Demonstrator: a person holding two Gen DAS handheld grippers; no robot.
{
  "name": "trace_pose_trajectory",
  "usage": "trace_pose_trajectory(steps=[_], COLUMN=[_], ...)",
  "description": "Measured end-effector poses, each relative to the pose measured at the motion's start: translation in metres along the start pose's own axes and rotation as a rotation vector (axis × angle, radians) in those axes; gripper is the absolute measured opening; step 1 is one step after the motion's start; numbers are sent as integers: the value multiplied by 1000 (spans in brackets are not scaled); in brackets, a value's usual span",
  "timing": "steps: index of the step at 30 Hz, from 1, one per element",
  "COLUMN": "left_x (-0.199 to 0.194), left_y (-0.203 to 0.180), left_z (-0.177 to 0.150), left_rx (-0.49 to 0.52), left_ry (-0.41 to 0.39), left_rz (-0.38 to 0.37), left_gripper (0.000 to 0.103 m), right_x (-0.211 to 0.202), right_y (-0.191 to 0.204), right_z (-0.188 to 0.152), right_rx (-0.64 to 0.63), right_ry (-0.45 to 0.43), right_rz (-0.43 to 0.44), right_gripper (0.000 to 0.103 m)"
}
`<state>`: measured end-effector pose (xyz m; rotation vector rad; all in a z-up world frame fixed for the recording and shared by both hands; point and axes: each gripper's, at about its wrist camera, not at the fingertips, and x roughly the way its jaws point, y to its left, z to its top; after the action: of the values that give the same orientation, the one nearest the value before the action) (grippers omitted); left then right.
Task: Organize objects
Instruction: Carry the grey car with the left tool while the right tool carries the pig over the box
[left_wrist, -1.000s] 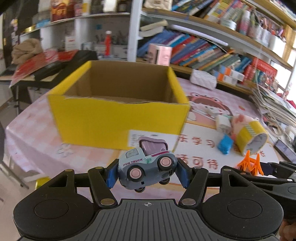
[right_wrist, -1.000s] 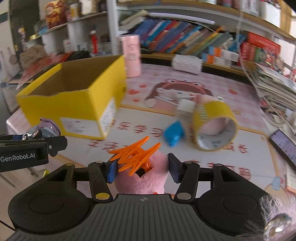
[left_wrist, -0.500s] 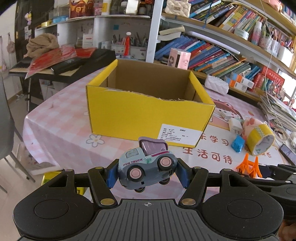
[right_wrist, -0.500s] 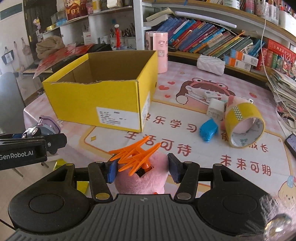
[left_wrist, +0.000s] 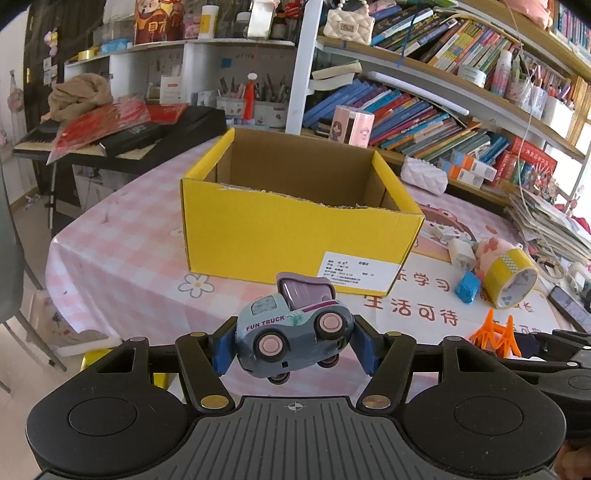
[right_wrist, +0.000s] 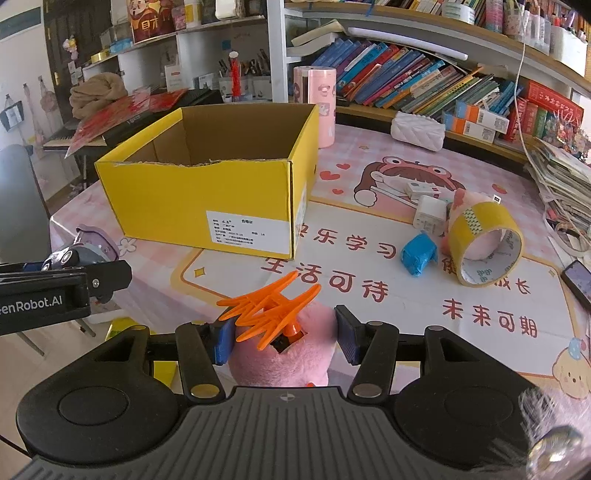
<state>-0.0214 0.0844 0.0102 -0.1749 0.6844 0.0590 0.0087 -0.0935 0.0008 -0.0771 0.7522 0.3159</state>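
Observation:
My left gripper (left_wrist: 293, 345) is shut on a grey-blue toy truck (left_wrist: 291, 336) with pink wheels, held in the air before the table's near edge. An open yellow cardboard box (left_wrist: 295, 229) stands on the table beyond it, its floor hidden. My right gripper (right_wrist: 282, 338) is shut on a pink plush toy (right_wrist: 284, 358) with orange plastic prongs (right_wrist: 269, 306) sticking from its top. From the right wrist view the box (right_wrist: 207, 199) lies ahead to the left, and the left gripper with the truck (right_wrist: 85, 251) shows at the left edge.
A yellow tape roll (right_wrist: 487, 247), a blue block (right_wrist: 419, 254), white adapters (right_wrist: 428, 216) and another pink plush lie on the right of the pink patterned table (right_wrist: 369, 288). A phone (right_wrist: 578, 278) sits at the right edge. Bookshelves (right_wrist: 424, 77) stand behind; a pink canister (right_wrist: 316, 99) stands behind the box.
Both grippers have drawn back from the box with their toys still held; the box now looks smaller and farther away in both views.

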Motion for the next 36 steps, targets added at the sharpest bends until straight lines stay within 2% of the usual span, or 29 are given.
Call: trace_pose_trajectory(steps=[15,23,29,36], left_x=[-14,-13,-9,8], left_y=[7,8,4,4], left_z=[-3,7,25,69], left_rx=[14,-16,19,55], left_ry=[-28,-68,-119,-183], left_rz=[-31,-33,-14,18], left_gripper=[63,63,63,63], right_x=[-8,-8,3,23], right_y=[19,22,17,13], right_z=[-4,8,27,76], right_rx=[-28,-74,-67,-22], right_ry=[18,-16,-42,-130], right_rz=[-3,-5,21,61], right_gripper=[52,52,52,52])
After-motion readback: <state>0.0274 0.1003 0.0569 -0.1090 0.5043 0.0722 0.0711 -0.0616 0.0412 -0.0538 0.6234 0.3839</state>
